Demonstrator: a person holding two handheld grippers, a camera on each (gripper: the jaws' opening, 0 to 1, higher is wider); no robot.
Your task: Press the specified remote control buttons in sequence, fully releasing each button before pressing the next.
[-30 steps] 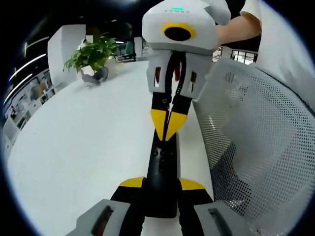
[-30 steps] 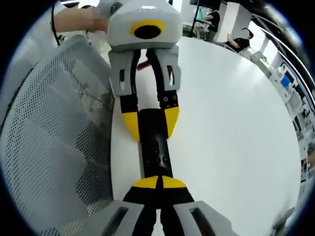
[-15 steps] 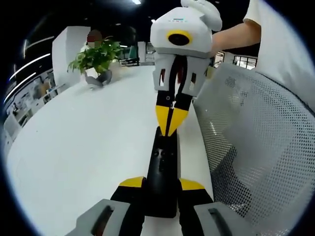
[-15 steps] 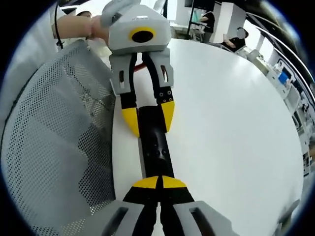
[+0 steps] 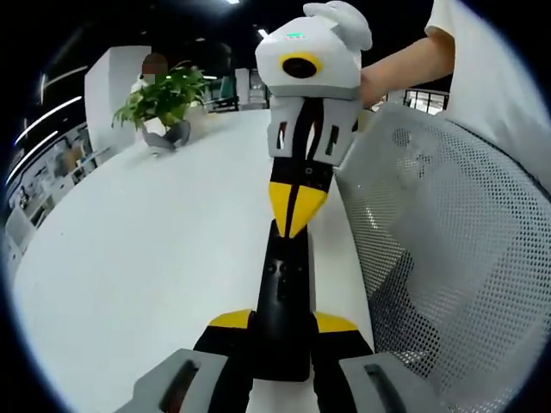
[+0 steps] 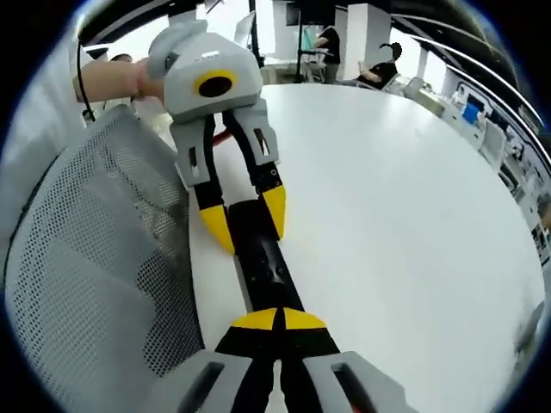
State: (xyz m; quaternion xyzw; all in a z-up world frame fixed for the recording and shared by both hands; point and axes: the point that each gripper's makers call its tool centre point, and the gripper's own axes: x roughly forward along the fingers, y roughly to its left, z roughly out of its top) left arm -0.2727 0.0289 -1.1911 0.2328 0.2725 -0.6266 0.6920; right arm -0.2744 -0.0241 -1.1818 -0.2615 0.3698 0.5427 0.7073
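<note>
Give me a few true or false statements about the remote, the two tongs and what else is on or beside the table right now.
1. The left tongs clamp the black remote from both sides. True.
2. The right tongs are spread wide open above the remote. False: their yellow tips are together, pointing down at the remote's top face.
3. A potted plant stands at the far end of the white table. True.
4. The remote lies in the middle of the table. False: it lies along the table's edge, next to a grey mesh chair back.
5. The remote is white. False: it is black.
</note>
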